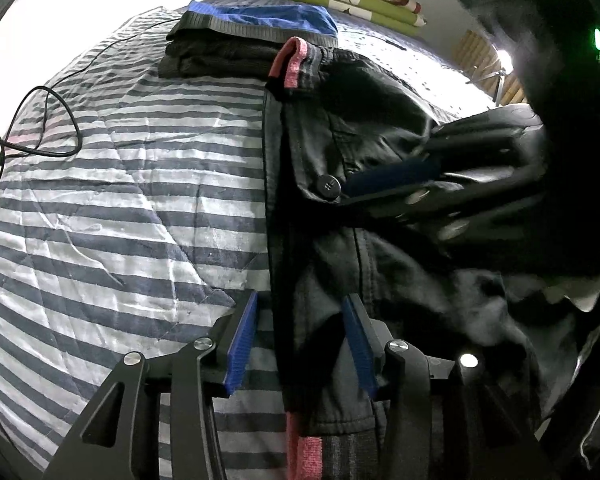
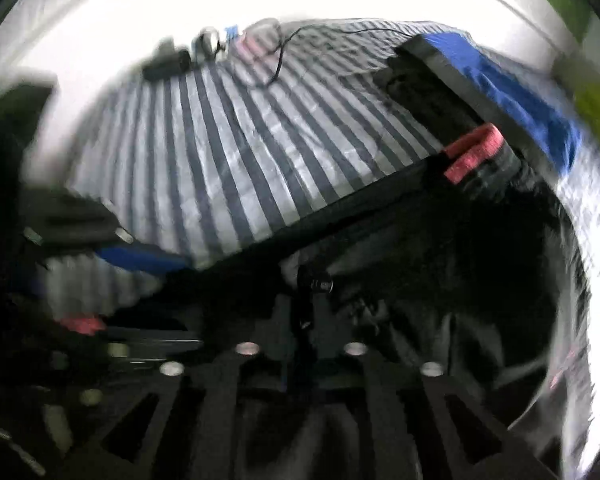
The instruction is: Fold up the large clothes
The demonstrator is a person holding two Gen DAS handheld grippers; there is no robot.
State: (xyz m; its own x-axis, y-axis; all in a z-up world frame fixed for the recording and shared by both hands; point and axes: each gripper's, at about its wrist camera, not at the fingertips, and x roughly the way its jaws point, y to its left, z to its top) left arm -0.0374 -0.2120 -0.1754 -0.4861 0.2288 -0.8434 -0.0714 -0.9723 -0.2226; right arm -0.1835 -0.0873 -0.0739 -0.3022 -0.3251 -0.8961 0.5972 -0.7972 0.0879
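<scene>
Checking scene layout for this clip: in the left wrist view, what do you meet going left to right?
Black cable → striped quilt → black jacket → right tongs.

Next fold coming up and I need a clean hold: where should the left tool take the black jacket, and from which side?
Take the jacket at its straight folded edge, near the pink cuff. Come from the striped quilt side: that edge lies flat and exposed there, while the far side is bunched. The left tool already straddles it, pads not pressing.
</scene>
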